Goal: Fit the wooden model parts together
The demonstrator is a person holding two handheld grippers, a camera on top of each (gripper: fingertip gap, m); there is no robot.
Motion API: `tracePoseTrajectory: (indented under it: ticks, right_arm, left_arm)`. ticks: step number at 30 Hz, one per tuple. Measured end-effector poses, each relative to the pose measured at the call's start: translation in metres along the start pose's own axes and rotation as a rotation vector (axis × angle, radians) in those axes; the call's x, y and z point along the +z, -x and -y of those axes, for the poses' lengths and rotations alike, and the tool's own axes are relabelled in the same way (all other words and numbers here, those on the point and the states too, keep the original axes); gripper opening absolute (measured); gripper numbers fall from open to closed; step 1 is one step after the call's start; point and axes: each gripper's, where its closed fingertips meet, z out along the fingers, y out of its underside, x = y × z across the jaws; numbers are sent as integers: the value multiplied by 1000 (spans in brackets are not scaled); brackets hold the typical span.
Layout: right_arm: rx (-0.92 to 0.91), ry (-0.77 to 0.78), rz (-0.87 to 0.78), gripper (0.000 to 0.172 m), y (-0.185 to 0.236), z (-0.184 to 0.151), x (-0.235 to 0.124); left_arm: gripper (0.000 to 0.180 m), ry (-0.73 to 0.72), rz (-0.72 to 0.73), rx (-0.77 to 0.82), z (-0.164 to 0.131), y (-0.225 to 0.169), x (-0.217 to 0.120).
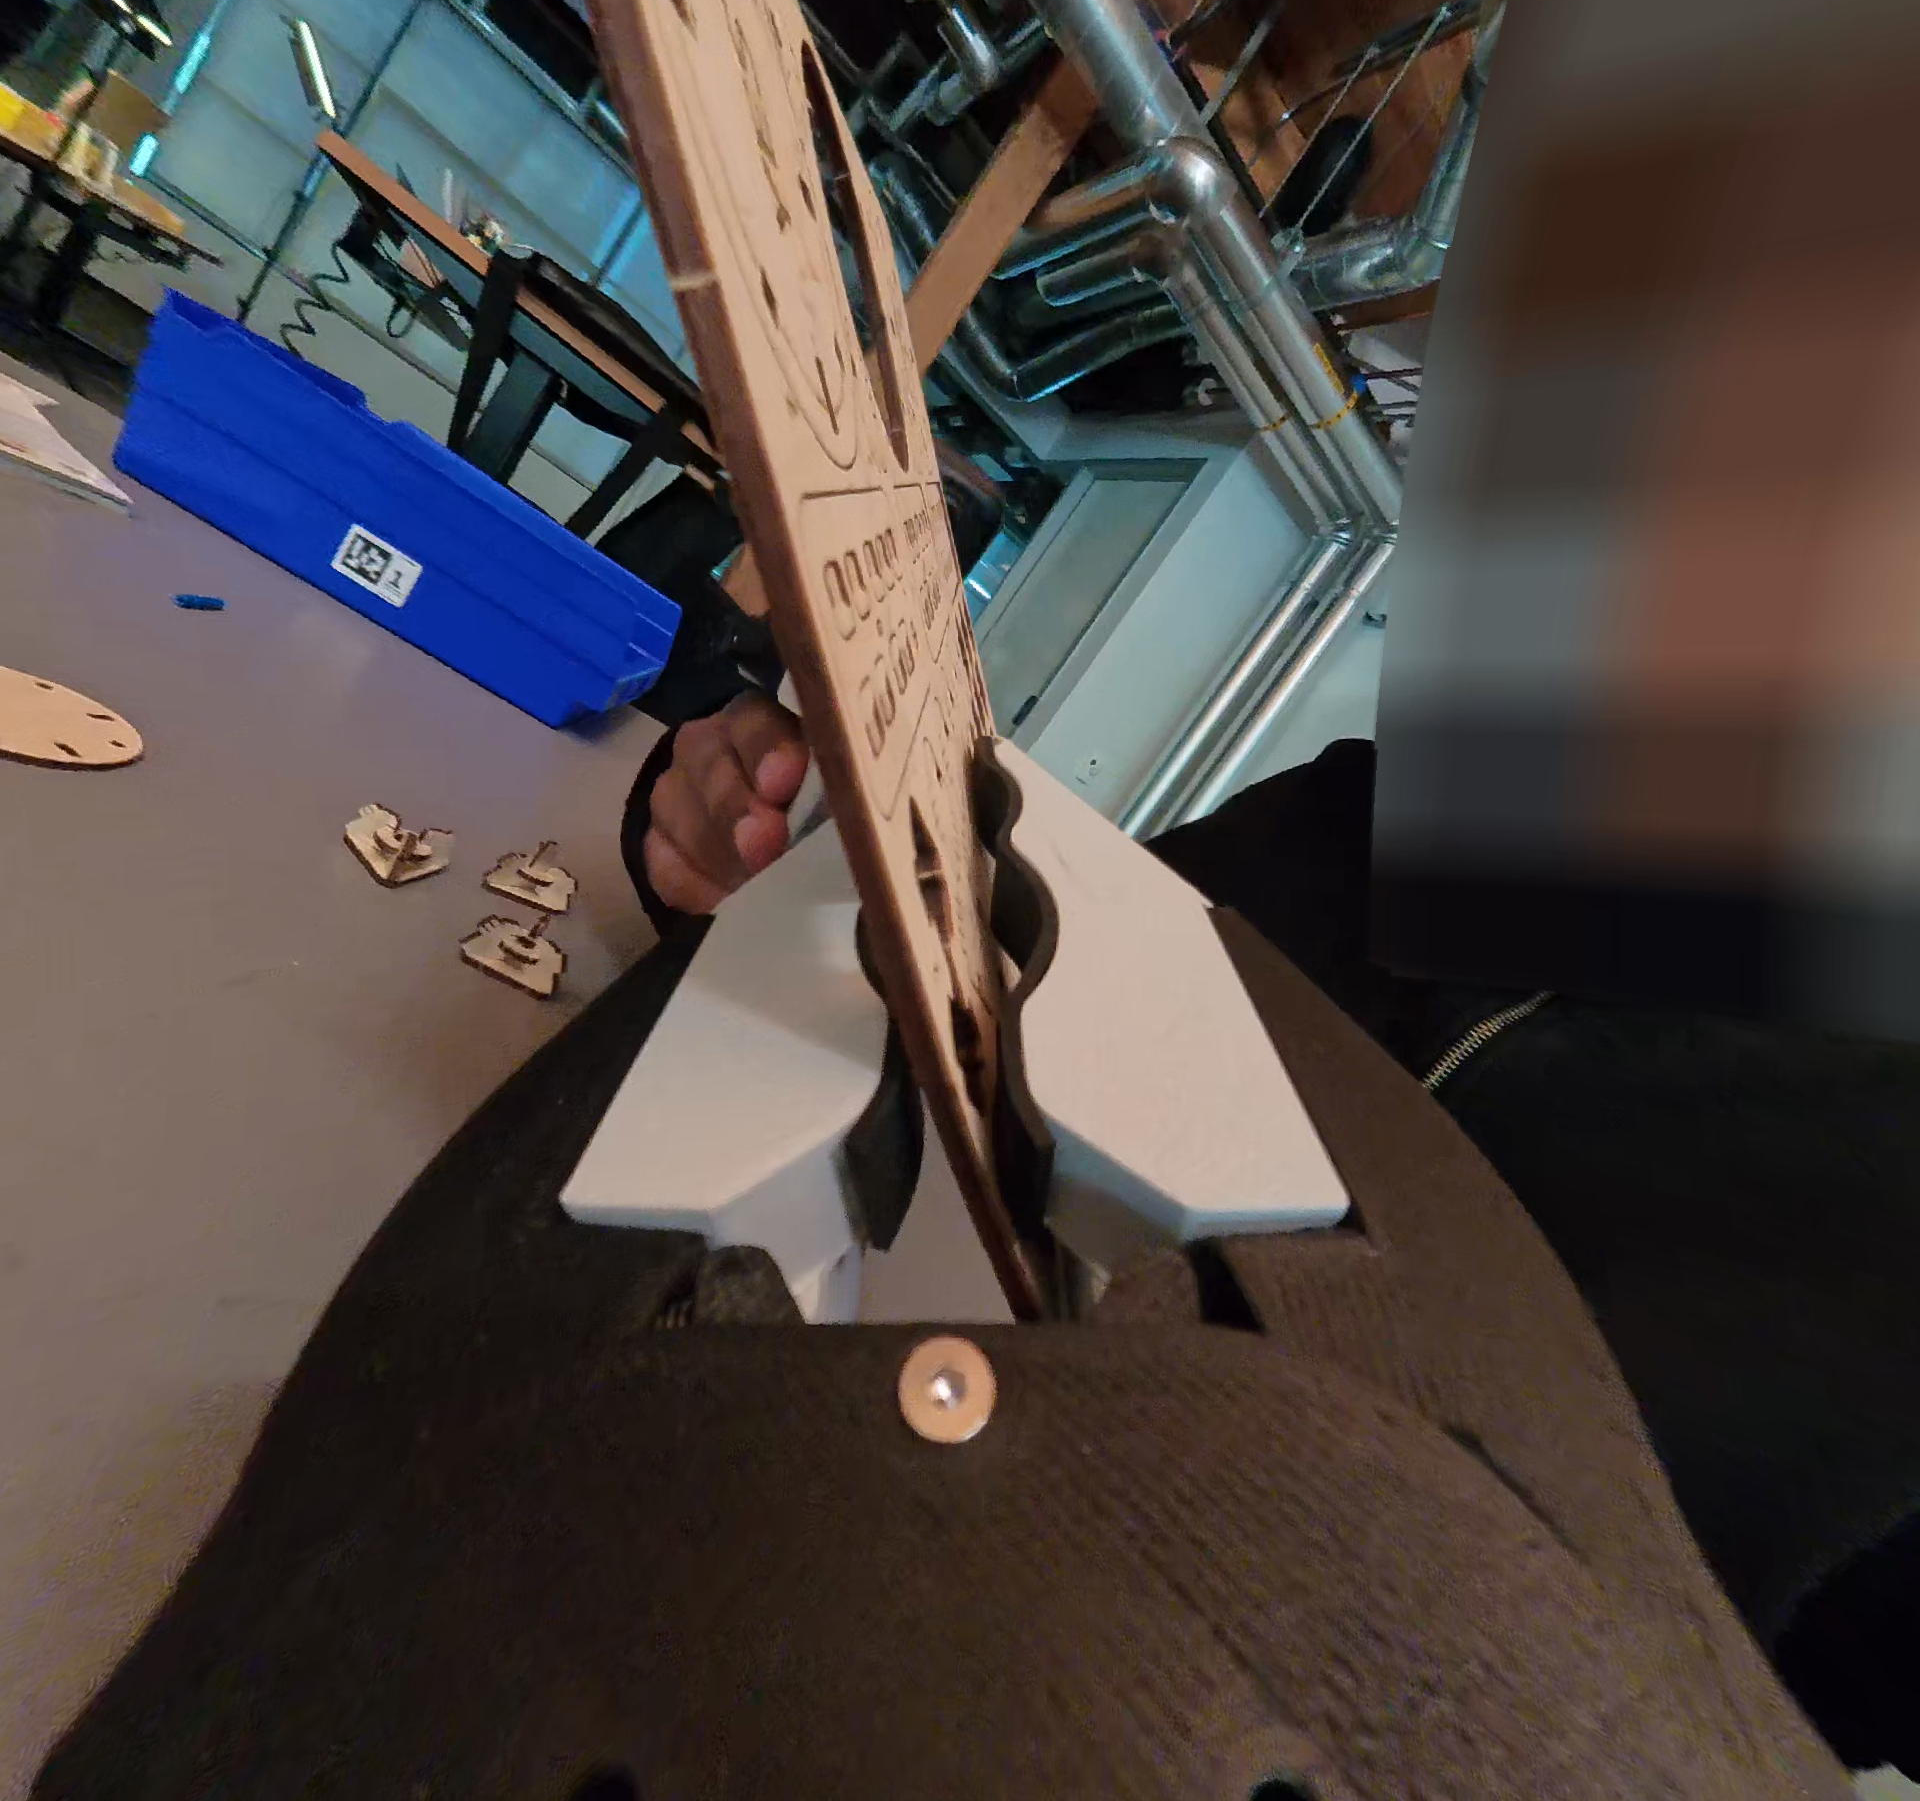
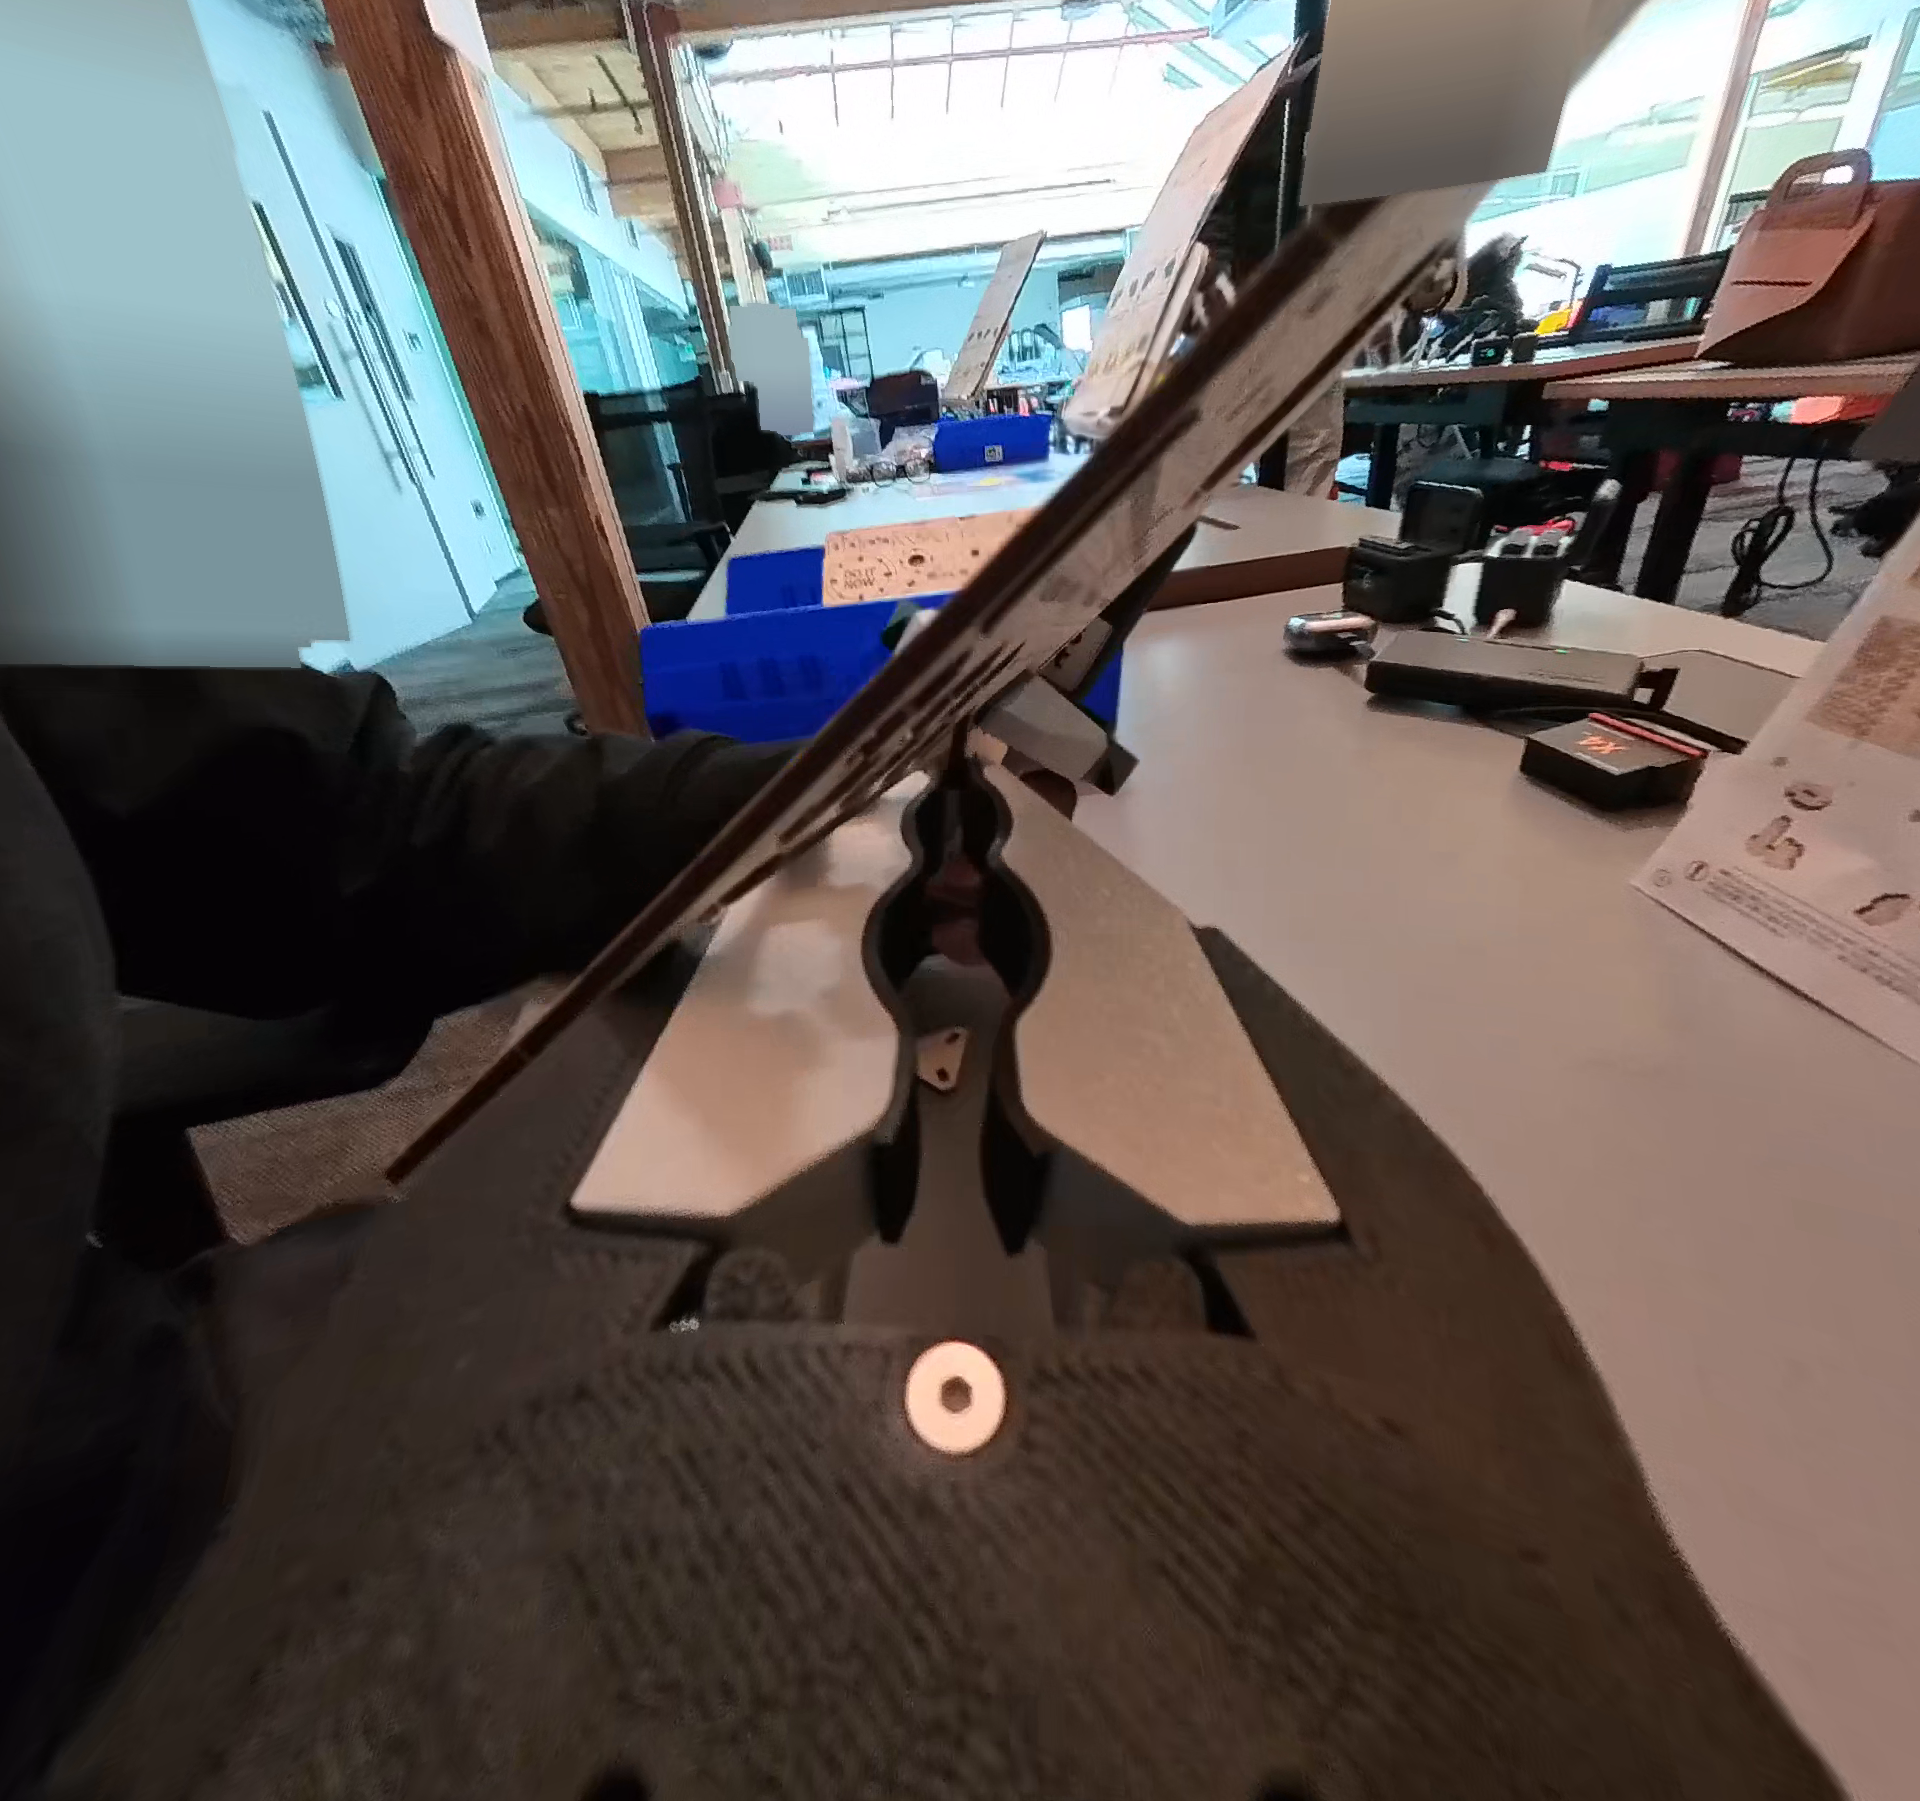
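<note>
The left tool (image 1: pixel 940 930) pinches a thin plywood sheet (image 1: pixel 821 463) between its two white fingers (image 1: pixel 1143 1013), whose dark wavy pads press on both faces. The sheet stands on edge, its long axis running up and away from the tool, leaning slightly left at the top. Its pale brown face is laser-cut with rounded slots, ovals and outlined parts; the cut edge is darker brown. A hand (image 1: pixel 717 816) shows just behind the sheet.

In the right view the same sheet (image 2: pixel 1039 629) crosses as a slanted band from lower left to upper right, edge-on. The right tool (image 2: pixel 961 795) has its fingers pressed together, tips meeting at the sheet's underside; whether anything sits between them cannot be told.

On the smooth grey counter (image 1: pixel 260 1076) lie three small assembled plywood pieces (image 1: pixel 514 878), a round plywood disc (image 1: pixel 62 728) and a blue plastic bin (image 1: pixel 364 525). Beside the right tool lie a printed paper sheet (image 2: pixel 1808 878) and flat black boxes (image 2: pixel 1507 676).
</note>
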Motion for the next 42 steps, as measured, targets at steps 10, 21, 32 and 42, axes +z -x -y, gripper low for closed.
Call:
tracePoseTrajectory:
  ticks: [10,21,32,42]
  right_arm:
    - [-328,79,186,1,49,-6,-12]
    - [-329,-65,54,10,33,7,-9]
    - [-323,-65,-103,4,3,10,-1]
    - [-783,210,16,5,-28,41,57]
  left_arm:
    - [5,162,-226,-101,-30,-31,16]
    - [5,60,-151,-107,-13,-19,12]
    - [5,-11,26,-80,14,-5,-6]
    - [4,-242,92,25,68,-15,-56]
